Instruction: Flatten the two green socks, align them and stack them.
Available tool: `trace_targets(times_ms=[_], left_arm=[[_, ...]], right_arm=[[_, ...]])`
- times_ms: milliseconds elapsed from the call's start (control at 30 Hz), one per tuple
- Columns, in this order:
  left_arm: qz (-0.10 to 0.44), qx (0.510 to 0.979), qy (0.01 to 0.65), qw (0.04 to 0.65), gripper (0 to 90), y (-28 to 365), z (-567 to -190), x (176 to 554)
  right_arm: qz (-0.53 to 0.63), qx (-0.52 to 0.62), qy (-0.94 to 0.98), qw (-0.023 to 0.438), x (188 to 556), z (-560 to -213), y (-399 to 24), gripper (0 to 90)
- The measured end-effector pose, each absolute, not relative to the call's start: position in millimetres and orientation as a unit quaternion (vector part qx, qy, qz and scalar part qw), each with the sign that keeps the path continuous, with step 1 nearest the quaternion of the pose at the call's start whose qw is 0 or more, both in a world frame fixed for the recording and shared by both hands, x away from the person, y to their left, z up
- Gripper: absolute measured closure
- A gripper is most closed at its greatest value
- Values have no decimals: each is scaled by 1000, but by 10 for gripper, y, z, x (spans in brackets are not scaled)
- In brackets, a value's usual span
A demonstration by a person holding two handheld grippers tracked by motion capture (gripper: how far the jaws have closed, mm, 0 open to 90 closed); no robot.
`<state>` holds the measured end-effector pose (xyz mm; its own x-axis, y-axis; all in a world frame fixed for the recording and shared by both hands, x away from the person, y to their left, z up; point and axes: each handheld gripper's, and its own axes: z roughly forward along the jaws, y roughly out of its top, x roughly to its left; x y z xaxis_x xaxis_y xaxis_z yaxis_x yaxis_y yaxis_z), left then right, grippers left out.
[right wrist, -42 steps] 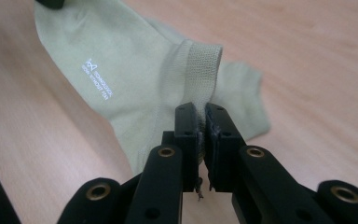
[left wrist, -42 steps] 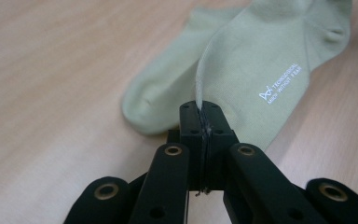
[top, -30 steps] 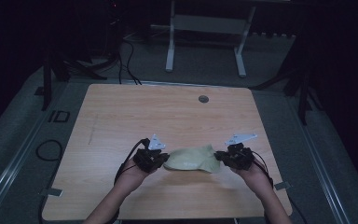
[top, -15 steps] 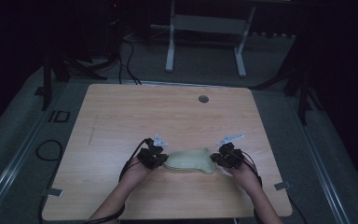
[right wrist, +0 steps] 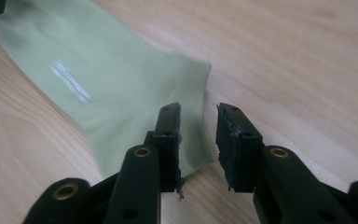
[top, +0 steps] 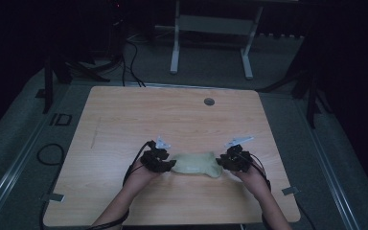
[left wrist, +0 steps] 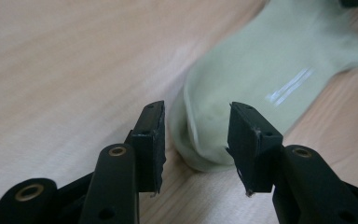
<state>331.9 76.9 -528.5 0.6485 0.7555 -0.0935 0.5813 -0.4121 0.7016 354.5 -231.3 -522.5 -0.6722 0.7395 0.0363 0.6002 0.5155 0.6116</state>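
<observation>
Dim room, wooden table: a pale green sock laid flat, both grips let go.

Left gripper jaws, just opened, stand spread astride the sock's toe without pinching; right gripper jaws, also just opened, gape over its cuff edge. Laying out looks done; withdrawing remains. The sock lies well nearer the person than the table's round grommet.

left tongs: just opened, apart | right tongs: just opened, apart
</observation>
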Motion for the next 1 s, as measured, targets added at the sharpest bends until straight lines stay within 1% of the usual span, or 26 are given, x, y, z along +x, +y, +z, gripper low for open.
trace_targets(times_ms=[67,100,167,200,233,300,333,400,533,600,633,667,733,800,867,933,1000], left_arm=[[136,826,400,373,577,789,-5199,3285],[141,825,396,378,664,784,-5169,3266],[141,828,382,385,815,737,-5150,3241],[141,834,375,379,871,695,-5164,3242],[138,839,372,373,893,650,-5191,3247],[145,845,369,358,893,571,-5266,3268],[143,846,371,355,892,551,-5306,3284],[142,843,383,349,889,544,-5390,3328],[139,845,390,337,843,559,-5518,3378],[140,850,384,332,787,557,-5573,3372],[140,848,385,337,781,564,-5581,3366],[130,846,386,344,755,571,-5587,3367],[126,851,374,346,653,561,-5594,3354],[136,858,362,338,584,525,-5595,3325],[143,859,356,339,538,507,-5606,3299],[143,855,359,346,520,507,-5620,3282],[143,855,355,349,476,512,-5622,3266]], right_arm=[[312,384,861,116,3526,-5162,-2306,676],[313,379,862,122,3515,-5141,-2296,687],[312,376,864,126,3502,-5130,-2265,765],[310,370,866,130,3501,-5140,-2248,792],[306,371,867,133,3497,-5155,-2230,807],[301,368,870,130,3508,-5200,-2204,815],[299,368,871,129,3513,-5225,-2195,807],[292,367,874,126,3529,-5288,-2174,760],[272,364,880,136,3554,-5380,-2155,711],[271,360,881,140,3555,-5409,-2155,696],[273,361,881,140,3552,-5416,-2152,671],[273,356,882,142,3550,-5428,-2145,643],[270,347,886,148,3539,-5446,-2121,598],[261,337,890,161,3531,-5457,-2086,588],[259,333,891,167,3527,-5459,-2066,585],[263,336,889,167,3522,-5465,-2071,580],[266,341,887,164,3530,-5469,-2089,523]])
